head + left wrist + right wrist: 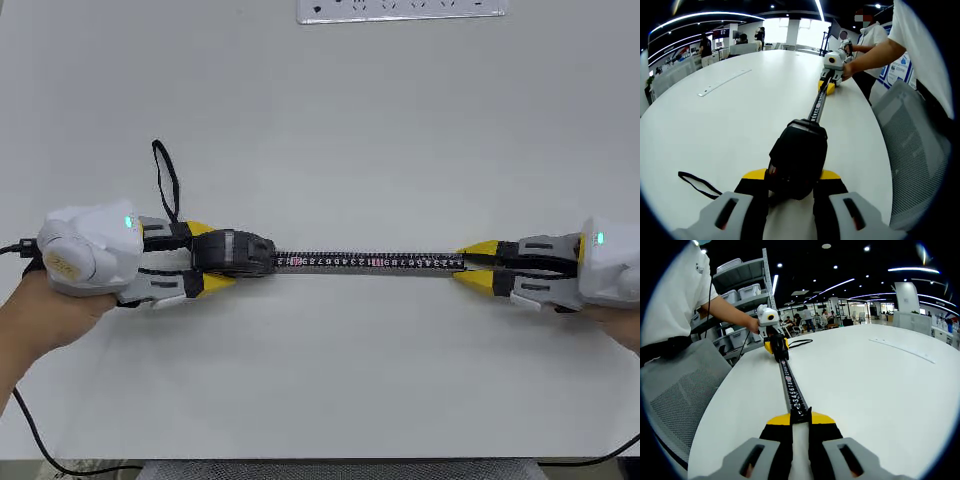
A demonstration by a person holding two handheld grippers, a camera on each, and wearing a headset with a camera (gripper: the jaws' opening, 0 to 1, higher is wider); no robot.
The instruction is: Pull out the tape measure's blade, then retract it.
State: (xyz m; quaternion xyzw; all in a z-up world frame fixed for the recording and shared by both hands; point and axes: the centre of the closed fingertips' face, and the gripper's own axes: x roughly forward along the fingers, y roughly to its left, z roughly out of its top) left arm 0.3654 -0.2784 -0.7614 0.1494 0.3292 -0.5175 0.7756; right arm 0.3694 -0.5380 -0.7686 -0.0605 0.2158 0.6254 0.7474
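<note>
My left gripper [792,175] has its fingers clamped on either side of the black tape measure [799,162], which sits right between the yellow tips on the white surface [350,130]. Out ahead of those fingers the blade [370,262] runs straight, numbers up, across to my right gripper [800,418]. Over there my fingers are pressed together on the blade's end, pinching it between the tips. The two sets of fingers face each other, well apart, with the blade stretched between them. A black strap [165,180] loops away beside the left fingers, lying slack on the surface.
</note>
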